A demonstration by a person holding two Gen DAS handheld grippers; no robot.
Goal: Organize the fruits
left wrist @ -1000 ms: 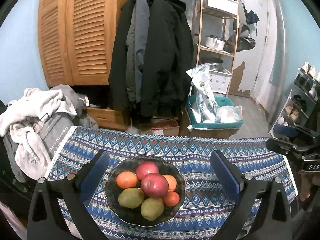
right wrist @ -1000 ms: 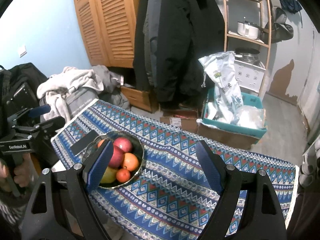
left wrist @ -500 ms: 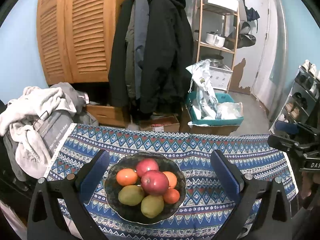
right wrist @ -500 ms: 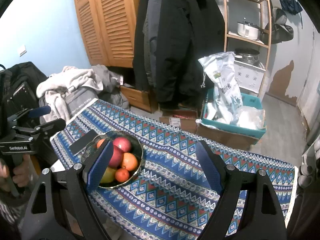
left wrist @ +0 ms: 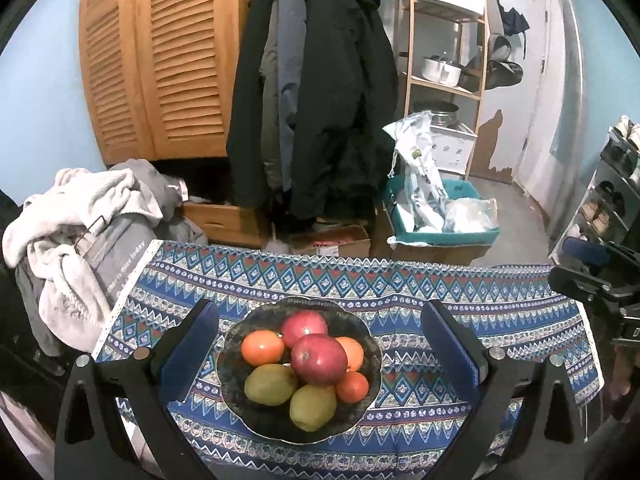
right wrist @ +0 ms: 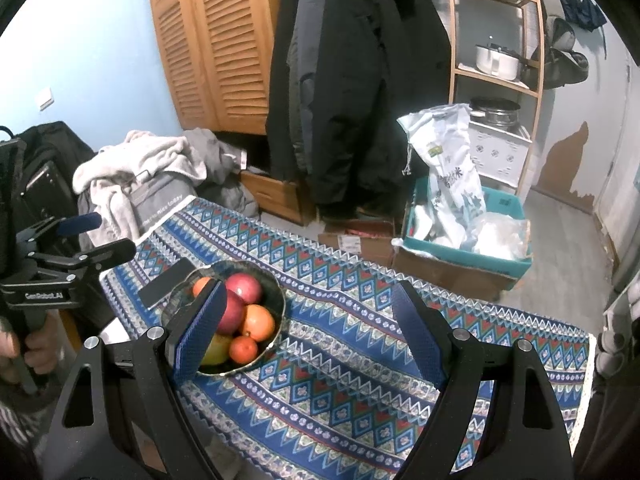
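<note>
A dark scalloped bowl [left wrist: 240,396] on the patterned blue tablecloth [left wrist: 400,292] holds two red apples [left wrist: 319,359], oranges [left wrist: 262,347] and two green-yellow fruits [left wrist: 271,385]. My left gripper [left wrist: 320,350] hangs open in front of and above the bowl, its blue pads wide on either side, touching nothing. In the right wrist view the same bowl [right wrist: 276,300] sits at the cloth's left end, partly hidden by the left finger. My right gripper [right wrist: 306,332] is open over bare cloth [right wrist: 340,380] to the bowl's right. Each gripper shows at the edge of the other's view.
A pile of grey and white clothes [left wrist: 80,216] lies beyond the table's left end. Behind the table hang dark coats [left wrist: 316,92], with a teal bin of bags [left wrist: 440,216] on a cardboard box, a wooden shelf rack and a shoe rack [left wrist: 616,188] at right. A dark flat object [right wrist: 166,282] lies left of the bowl.
The left wrist view has tipped slightly, so the bowl sits a little lower in frame. The right view, the fruit and both jaws look the same.
</note>
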